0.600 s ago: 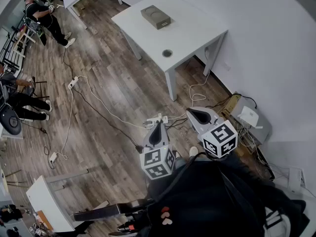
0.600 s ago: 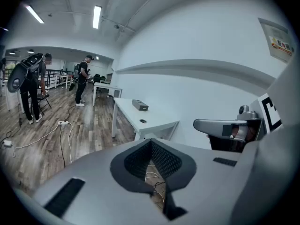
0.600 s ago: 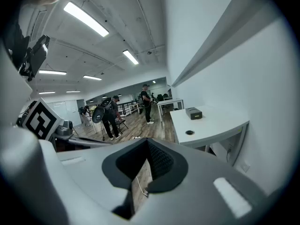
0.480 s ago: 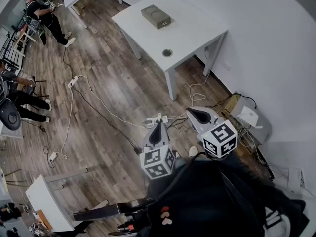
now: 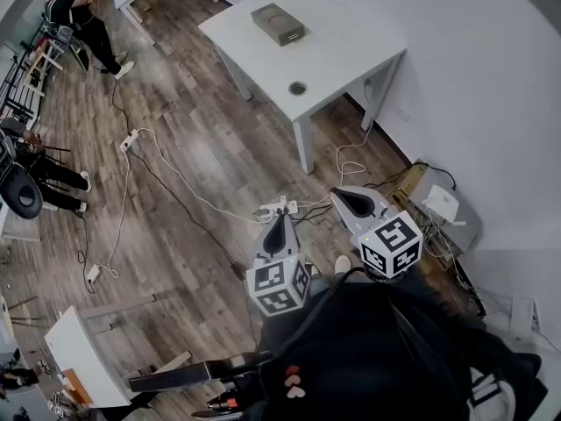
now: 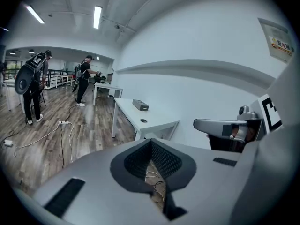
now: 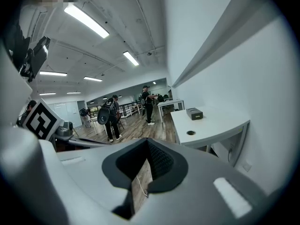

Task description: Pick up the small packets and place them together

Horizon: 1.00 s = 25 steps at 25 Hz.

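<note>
Currently | left claw closed | right claw closed | grey box indistinct

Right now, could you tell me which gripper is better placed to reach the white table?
Right, marginally: the right gripper sits slightly nearer the white table than the left gripper. Both are shut, empty and well short of it.

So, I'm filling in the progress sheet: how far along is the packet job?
Done: nothing that shows; no packets appear in any view. In hand: nothing. The left gripper and right gripper are both shut and empty, held over the wooden floor, away from the white table, which shows a grey box but no packets. Left: everything, starting with finding the packets.
</note>
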Each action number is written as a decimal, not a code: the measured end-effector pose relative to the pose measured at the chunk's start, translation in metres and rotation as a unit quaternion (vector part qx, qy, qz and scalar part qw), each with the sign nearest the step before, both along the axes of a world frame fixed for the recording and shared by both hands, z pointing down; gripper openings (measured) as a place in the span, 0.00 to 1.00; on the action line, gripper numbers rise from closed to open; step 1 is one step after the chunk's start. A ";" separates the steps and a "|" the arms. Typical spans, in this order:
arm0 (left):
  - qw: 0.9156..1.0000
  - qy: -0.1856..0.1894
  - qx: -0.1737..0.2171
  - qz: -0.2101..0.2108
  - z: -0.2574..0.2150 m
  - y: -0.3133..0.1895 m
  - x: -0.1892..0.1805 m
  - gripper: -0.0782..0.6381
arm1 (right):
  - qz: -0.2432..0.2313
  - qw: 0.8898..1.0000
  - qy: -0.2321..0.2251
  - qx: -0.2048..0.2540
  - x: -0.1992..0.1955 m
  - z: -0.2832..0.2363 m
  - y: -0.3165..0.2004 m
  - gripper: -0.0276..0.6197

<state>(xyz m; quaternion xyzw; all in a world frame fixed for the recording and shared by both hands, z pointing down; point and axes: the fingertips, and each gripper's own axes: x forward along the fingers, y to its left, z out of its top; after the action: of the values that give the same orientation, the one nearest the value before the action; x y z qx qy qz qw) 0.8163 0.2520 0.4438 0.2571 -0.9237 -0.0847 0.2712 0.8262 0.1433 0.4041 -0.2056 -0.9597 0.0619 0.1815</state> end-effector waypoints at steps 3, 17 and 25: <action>1.000 0.001 -0.001 -0.004 -0.001 0.002 0.000 0.11 | 0.000 1.000 -0.001 -0.012 0.001 -0.001 -0.001 0.03; 0.995 0.023 -0.025 -0.093 0.018 0.051 0.000 0.11 | -0.037 0.998 0.032 -0.031 0.011 0.023 -0.006 0.03; 0.997 0.009 -0.023 -0.074 0.022 0.066 -0.076 0.11 | -0.053 0.998 0.018 -0.022 -0.073 0.027 0.029 0.03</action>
<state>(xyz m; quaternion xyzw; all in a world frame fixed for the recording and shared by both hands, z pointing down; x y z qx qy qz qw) 0.7408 0.3178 0.4658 0.1812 -0.9393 -0.0860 0.2785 0.7529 0.1720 0.4314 -0.2585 -0.9426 0.0770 0.1967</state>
